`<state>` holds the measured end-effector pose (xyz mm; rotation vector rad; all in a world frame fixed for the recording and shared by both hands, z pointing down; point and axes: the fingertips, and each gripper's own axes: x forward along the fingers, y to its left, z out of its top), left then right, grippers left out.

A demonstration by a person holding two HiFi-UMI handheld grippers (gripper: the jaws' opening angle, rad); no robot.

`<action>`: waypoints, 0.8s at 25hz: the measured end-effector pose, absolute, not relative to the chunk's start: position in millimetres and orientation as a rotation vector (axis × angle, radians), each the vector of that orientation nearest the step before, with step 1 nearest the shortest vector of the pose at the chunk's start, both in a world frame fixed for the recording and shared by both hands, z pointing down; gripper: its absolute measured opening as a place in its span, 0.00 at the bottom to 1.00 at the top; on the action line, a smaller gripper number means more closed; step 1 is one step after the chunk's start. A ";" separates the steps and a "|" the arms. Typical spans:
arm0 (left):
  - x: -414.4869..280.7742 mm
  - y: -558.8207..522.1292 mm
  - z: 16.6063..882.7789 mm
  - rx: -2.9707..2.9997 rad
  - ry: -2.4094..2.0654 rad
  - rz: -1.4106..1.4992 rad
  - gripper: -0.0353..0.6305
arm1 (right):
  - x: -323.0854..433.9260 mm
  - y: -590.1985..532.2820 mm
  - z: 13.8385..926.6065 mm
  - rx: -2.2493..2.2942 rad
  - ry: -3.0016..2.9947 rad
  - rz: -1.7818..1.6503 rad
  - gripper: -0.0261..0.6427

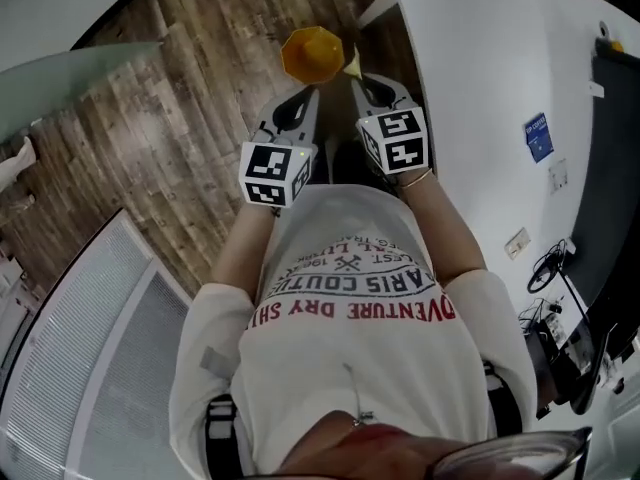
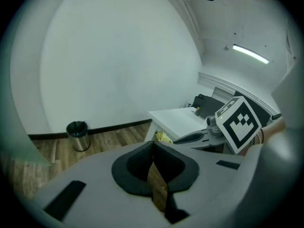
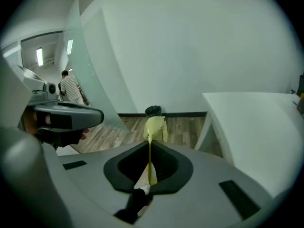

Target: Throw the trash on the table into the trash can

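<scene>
Jutting beyond the right claw (image 3: 149, 146), yellow paper (image 3: 155, 128) sits pinched inside.

Open wooden floor (image 1: 190, 118) is left free ahead, up to the trash can (image 3: 153, 111) standing at the white wall (image 3: 190, 46). The passage is bounded on the right by the white table (image 3: 256, 127) and on the left by a glass panel (image 3: 92, 75).

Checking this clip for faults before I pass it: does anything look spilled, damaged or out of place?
Nothing stands out. The left claw is shut on an orange piece, the right claw on a yellow scrap, and the trash can stands upright on the floor by the wall.
</scene>
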<state>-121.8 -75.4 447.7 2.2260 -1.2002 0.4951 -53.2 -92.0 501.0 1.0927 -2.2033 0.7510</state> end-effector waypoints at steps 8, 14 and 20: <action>-233.2 -108.0 547.5 1.983 -1.326 0.469 0.09 | -154.5 -135.8 616.8 0.896 -2.150 0.820 0.09; -252.5 -116.6 671.6 1.886 -1.318 0.473 0.09 | -169.1 -146.0 758.3 0.837 -2.093 0.839 0.09; -254.5 -114.0 795.7 1.830 -1.287 0.478 0.09 | -178.4 -133.3 903.6 0.792 -2.050 0.874 0.09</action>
